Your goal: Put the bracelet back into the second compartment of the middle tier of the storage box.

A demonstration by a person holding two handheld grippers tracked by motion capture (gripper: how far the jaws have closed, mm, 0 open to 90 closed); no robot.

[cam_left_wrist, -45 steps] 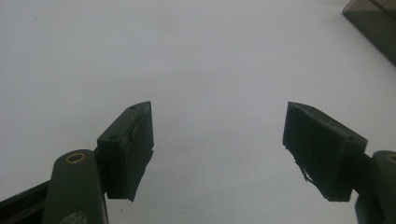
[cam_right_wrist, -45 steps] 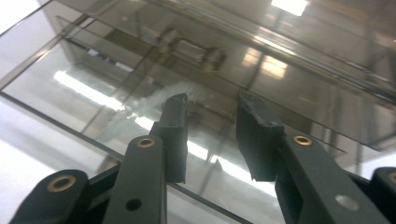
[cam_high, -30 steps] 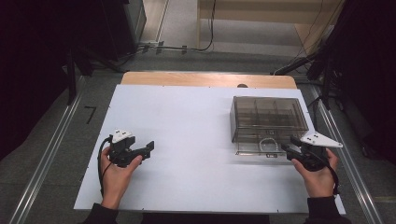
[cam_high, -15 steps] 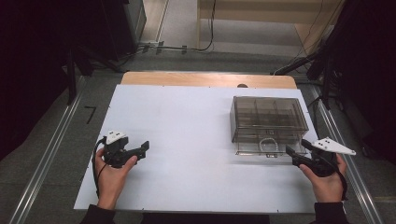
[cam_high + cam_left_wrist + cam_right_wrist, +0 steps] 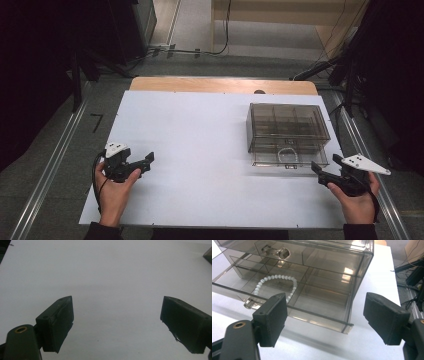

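Observation:
A smoky clear drawer box (image 5: 287, 117) stands on the right of the white table (image 5: 200, 130). Its lower drawer (image 5: 322, 312) is pulled out, with a white bead bracelet (image 5: 274, 280) lying in a compartment; the bracelet (image 5: 287, 153) also shows from above. My right gripper (image 5: 320, 174) sits off the drawer's front right corner. Its jaws have just been opening and stand wide (image 5: 326, 301), with nothing between them. My left gripper (image 5: 146, 163) rests at the table's front left. Its jaws have also just been opening and stand open (image 5: 117, 301) over bare table.
The upper drawer's knob (image 5: 275, 252) and the lower drawer's knob (image 5: 249, 303) are clear plastic. A wooden strip (image 5: 222, 85) borders the table's far edge. Metal rails (image 5: 50, 170) run along both sides, and cables lie on the floor beyond.
My right hand has drawn back from the drawer's front toward the table's front right corner. My left hand has barely shifted.

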